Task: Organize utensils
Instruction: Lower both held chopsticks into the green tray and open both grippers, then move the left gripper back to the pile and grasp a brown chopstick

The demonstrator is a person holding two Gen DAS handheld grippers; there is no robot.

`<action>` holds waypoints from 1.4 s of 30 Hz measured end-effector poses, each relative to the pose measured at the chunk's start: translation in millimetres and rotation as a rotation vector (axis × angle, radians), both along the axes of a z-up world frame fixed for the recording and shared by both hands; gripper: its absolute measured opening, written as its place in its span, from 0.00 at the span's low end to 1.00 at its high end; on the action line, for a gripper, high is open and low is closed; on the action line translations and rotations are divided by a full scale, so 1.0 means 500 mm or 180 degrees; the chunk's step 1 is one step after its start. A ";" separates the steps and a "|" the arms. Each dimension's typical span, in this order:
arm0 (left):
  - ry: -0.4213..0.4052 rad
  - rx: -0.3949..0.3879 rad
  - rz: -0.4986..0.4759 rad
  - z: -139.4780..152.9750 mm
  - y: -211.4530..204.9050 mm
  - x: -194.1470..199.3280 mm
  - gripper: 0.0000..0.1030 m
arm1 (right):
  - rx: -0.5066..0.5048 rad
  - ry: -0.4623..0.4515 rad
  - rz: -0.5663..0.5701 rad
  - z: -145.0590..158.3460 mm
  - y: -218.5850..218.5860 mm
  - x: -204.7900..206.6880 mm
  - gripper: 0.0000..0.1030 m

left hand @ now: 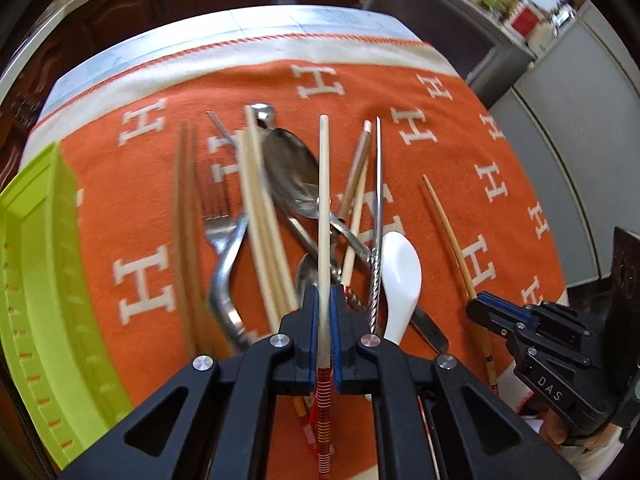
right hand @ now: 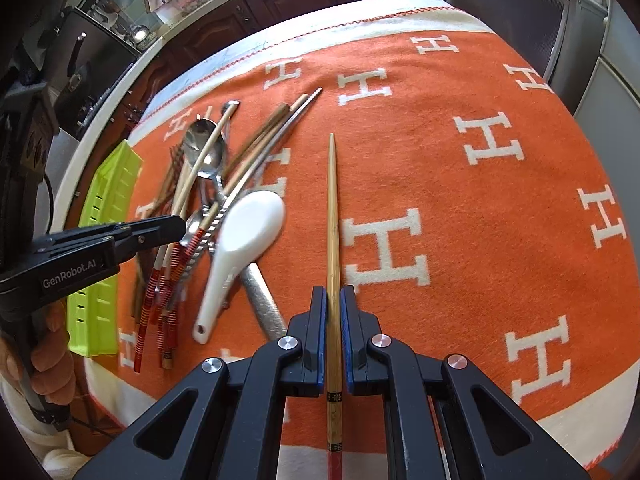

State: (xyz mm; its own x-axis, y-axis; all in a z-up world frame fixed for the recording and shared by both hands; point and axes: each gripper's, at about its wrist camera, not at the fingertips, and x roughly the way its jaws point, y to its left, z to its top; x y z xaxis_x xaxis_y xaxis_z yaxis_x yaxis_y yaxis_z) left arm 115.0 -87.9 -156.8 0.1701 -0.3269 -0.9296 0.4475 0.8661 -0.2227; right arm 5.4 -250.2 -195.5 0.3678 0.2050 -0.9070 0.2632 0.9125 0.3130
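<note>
1. The left gripper (left hand: 323, 300) is clamped on a pale chopstick (left hand: 323, 208) with a red-striped end; in the left wrist view the stick runs straight along the fingers, from 6 o'clock to 12 o'clock

2. The right gripper (right hand: 333, 300) is clamped on a bamboo chopstick (right hand: 332, 216), likewise lying along its fingers with the tip at 12 o'clock, set apart from the pile

3. The utensil pile (right hand: 208, 200) of spoons, a fork, a white ceramic spoon (right hand: 244, 236) and more chopsticks lies on the orange blanket (right hand: 460, 184) covering the table, just under and ahead of the left gripper

4. The green tray (left hand: 36, 264) sits at 9 o'clock from the left gripper, its long axis roughly parallel to the held stick; the left hand is clearly nearer to it than the right

5. Judgement: the next move probably carries the pale stick sideways toward 9 o'clock, keeping its length in line with the tray before release
</note>
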 end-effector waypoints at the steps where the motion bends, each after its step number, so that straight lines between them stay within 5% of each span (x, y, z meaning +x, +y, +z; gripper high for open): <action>1: -0.0003 -0.0053 0.0078 0.015 0.019 -0.003 0.03 | 0.0045 -0.0030 0.0011 0.011 0.002 0.002 0.06; 8: -0.0199 -0.0166 0.0647 0.115 0.166 -0.028 0.03 | 0.0461 -0.0236 0.0201 0.094 0.043 0.038 0.06; 13: -0.0531 0.0096 0.1138 0.169 0.290 -0.032 0.03 | 0.0692 -0.0308 0.0499 0.147 0.133 0.106 0.06; 22: -0.0335 0.0408 0.1590 0.089 0.406 0.009 0.03 | 0.0923 -0.0228 0.0941 0.179 0.366 0.249 0.06; 27: -0.0307 0.0482 0.1595 0.062 0.412 0.017 0.04 | 0.0936 -0.0012 0.1006 0.137 0.456 0.306 0.06; 35: -0.0448 0.0592 0.1648 0.066 0.437 0.026 0.39 | 0.0953 0.0151 0.0957 0.082 0.509 0.350 0.12; 38: -0.0542 0.0615 0.1658 0.081 0.442 0.024 0.43 | 0.0918 0.0118 0.0918 0.083 0.510 0.354 0.22; 42: -0.0555 0.0547 0.1660 0.093 0.445 0.023 0.43 | 0.0870 0.0094 0.0941 0.090 0.501 0.349 0.22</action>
